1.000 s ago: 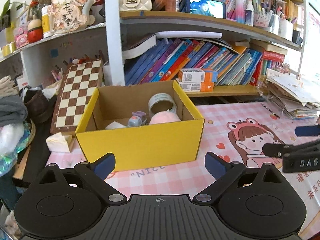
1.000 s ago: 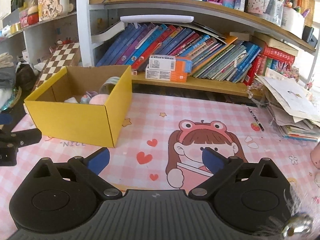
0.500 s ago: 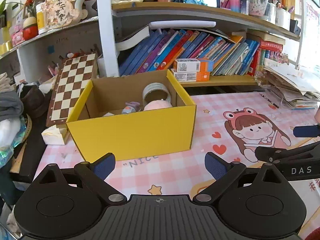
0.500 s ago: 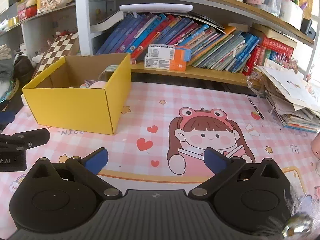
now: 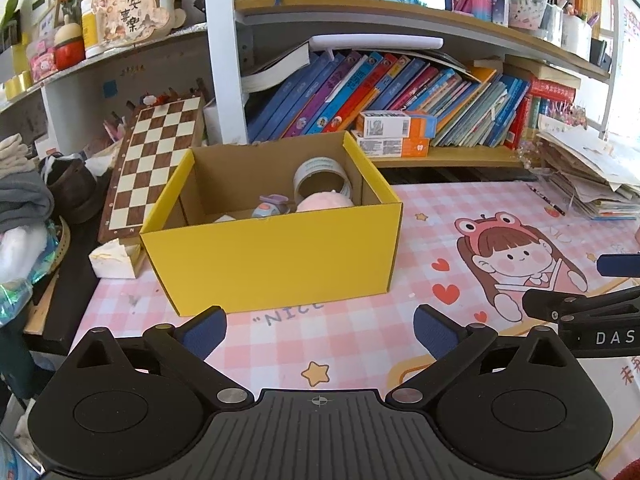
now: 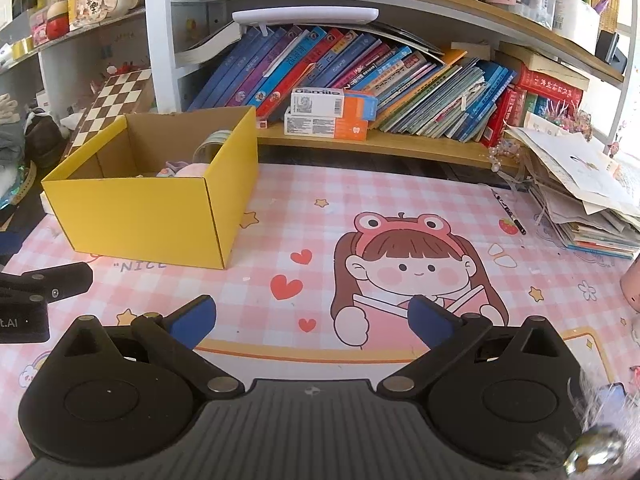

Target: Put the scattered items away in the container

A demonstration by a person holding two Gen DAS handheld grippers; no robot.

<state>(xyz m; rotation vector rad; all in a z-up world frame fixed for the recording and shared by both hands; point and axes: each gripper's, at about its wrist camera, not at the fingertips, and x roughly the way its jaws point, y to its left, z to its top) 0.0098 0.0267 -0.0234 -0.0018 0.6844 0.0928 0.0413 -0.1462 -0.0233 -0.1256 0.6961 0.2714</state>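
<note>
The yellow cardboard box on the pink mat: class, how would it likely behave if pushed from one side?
The yellow cardboard box probably slides rather than tips: it sits low and wide on the flat pink mat. It looks light, holding only a few small items, such as a tape roll. Its thin open-topped walls may flex.

Tape roll (image 5: 322, 176), plush (image 5: 325, 203) in box (image 5: 272, 256); chessboard (image 5: 154, 160) behind-left.

Home study desk: crammed bookshelf (image 6: 360, 64), cartoon pink desk mat (image 6: 400, 216), chessboard (image 5: 154, 160), paper piles (image 6: 580, 184).
</note>
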